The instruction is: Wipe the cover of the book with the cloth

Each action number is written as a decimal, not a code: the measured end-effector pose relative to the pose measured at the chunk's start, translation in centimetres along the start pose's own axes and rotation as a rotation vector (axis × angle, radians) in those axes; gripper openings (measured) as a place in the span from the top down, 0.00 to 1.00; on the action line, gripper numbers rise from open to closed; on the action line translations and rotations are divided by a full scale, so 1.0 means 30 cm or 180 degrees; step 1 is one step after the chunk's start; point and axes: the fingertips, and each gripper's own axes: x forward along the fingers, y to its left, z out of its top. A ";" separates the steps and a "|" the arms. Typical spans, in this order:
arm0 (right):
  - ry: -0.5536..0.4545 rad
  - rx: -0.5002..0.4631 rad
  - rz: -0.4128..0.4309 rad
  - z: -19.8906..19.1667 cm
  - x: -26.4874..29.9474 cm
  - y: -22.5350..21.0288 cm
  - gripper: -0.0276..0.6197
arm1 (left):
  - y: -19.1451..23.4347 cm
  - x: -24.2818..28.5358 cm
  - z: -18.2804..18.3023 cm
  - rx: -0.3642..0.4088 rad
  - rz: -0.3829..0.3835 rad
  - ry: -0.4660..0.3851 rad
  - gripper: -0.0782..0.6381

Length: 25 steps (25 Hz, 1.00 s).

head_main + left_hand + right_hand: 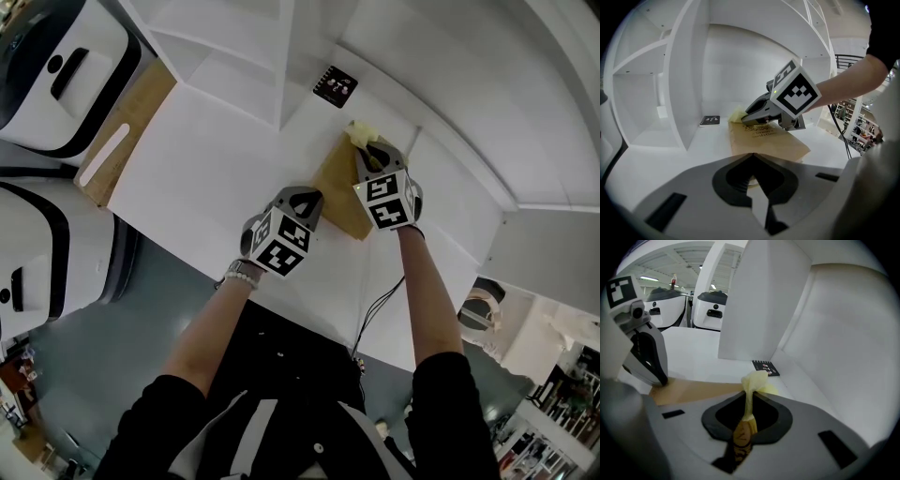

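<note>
Cloth (757, 379) seemingly over book (337, 187) edge

Right tool (748, 420) pinches the yellow cloth (757, 380) — tan book (693, 390) alongside.

Your worktop (216, 178) is white, with white shelf dividers (281, 56) standing at its back. A tan book (336, 187) lies flat on it near the back corner. A small black spiral notepad (335, 86) lies further back, apart from the book. A yellow cloth (361, 134) sits at the book's far edge.
</note>
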 end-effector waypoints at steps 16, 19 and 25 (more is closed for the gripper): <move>-0.0245 -0.0164 0.0426 0.041 -0.109 0.304 0.90 | 0.081 -0.078 -0.007 -0.0303 0.0248 -0.0202 0.89; -0.0277 -0.0183 0.0495 0.037 -0.143 0.363 0.90 | 0.095 -0.090 -0.003 -0.0333 0.0287 -0.0240 0.89; -0.0324 -0.0262 0.0643 0.026 -0.200 0.459 0.90 | 0.096 -0.095 0.007 -0.0328 0.0284 -0.0281 0.89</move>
